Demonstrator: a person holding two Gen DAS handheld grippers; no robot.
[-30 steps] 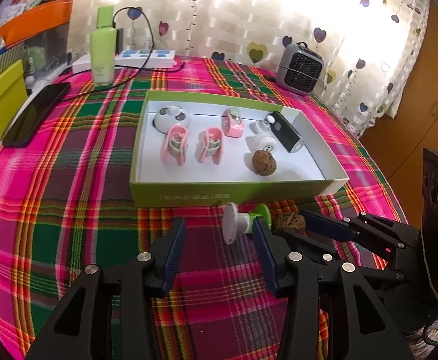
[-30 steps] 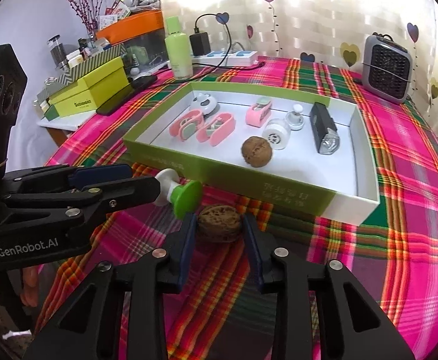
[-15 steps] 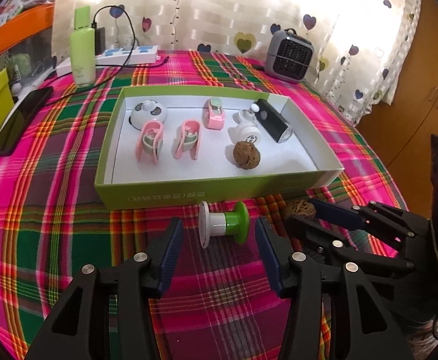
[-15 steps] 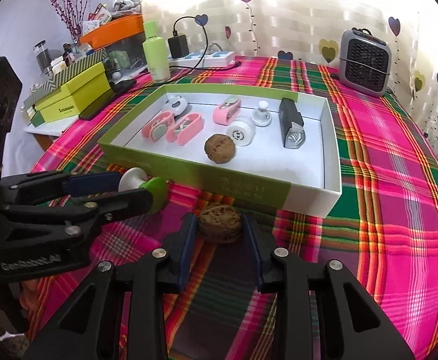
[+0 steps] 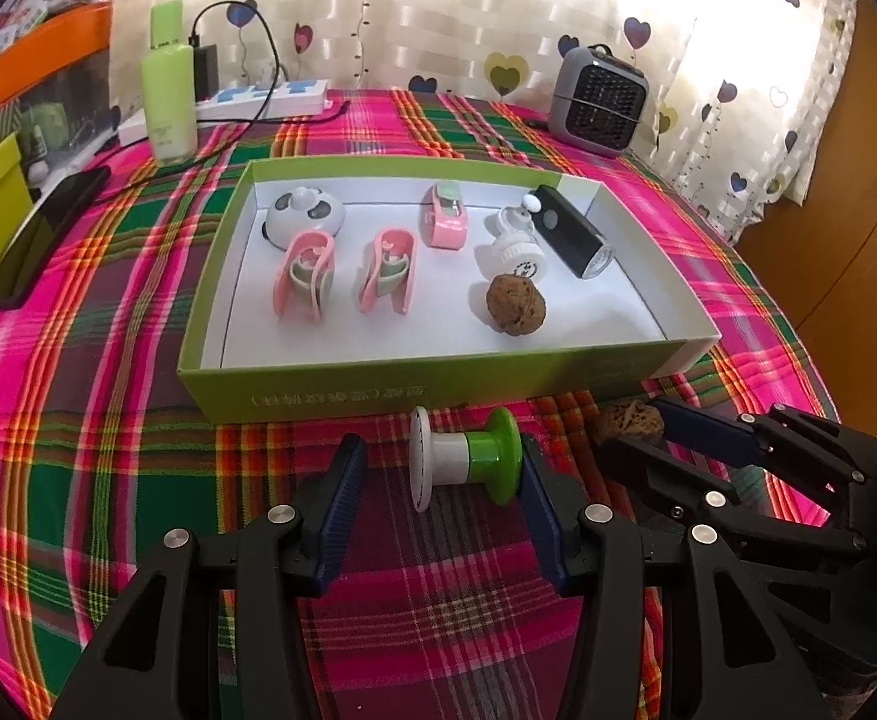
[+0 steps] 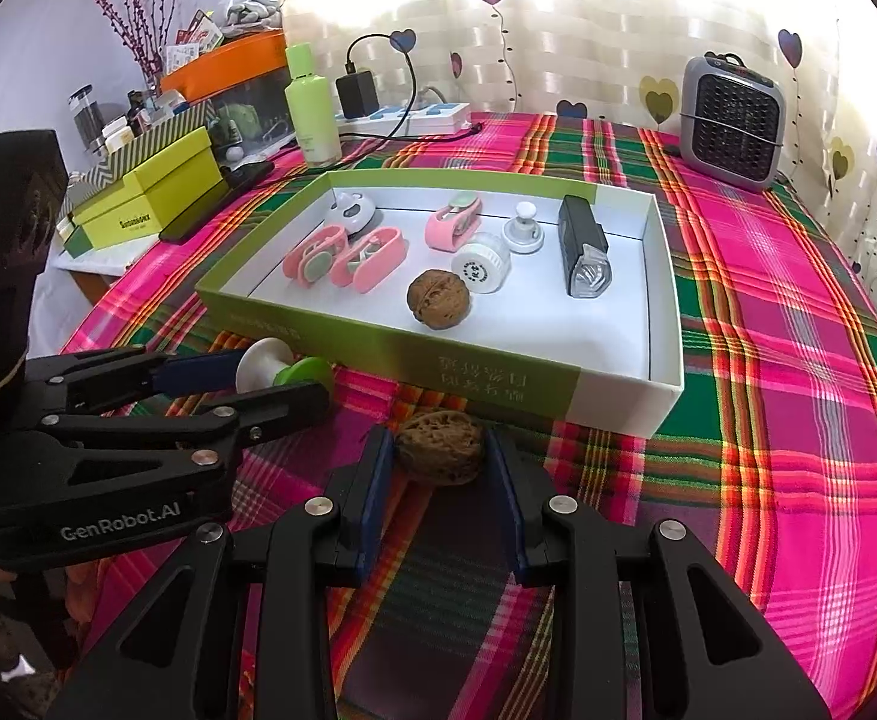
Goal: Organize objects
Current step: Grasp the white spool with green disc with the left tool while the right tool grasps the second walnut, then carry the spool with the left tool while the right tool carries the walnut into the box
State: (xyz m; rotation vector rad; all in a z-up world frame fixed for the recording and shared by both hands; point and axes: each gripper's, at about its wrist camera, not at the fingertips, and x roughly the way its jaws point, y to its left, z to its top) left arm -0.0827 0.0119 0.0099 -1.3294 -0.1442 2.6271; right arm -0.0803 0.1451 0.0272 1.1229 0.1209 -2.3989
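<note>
since the earlier frame the left gripper has come down and in toward the green and white spool, which then lay off past its right finger and now lies on its side between the two fingers; the right gripper and its walnut show no change.

left to right on the plaid table: a black phone lies at the left edge, with a pale green bottle upright behind it. the shallow green tray sits mid-table. inside it, from the left: a black-and-white round piece, two pink clips side by side, a third pink item further back, a white round cap, a walnut toward the front, and a black flashlight at the right. a small grey heater stands behind the tray, to the right.

left gripper: fingers half apart, straddling the spool just in front of the tray wall. the green flange lies against the right finger; a clear gap separates the white end from the left finger. no grip is established.

right gripper: fingers narrow, closed on a second walnut, which rests on the table just in front of the tray's near wall, outside the tray.
</note>
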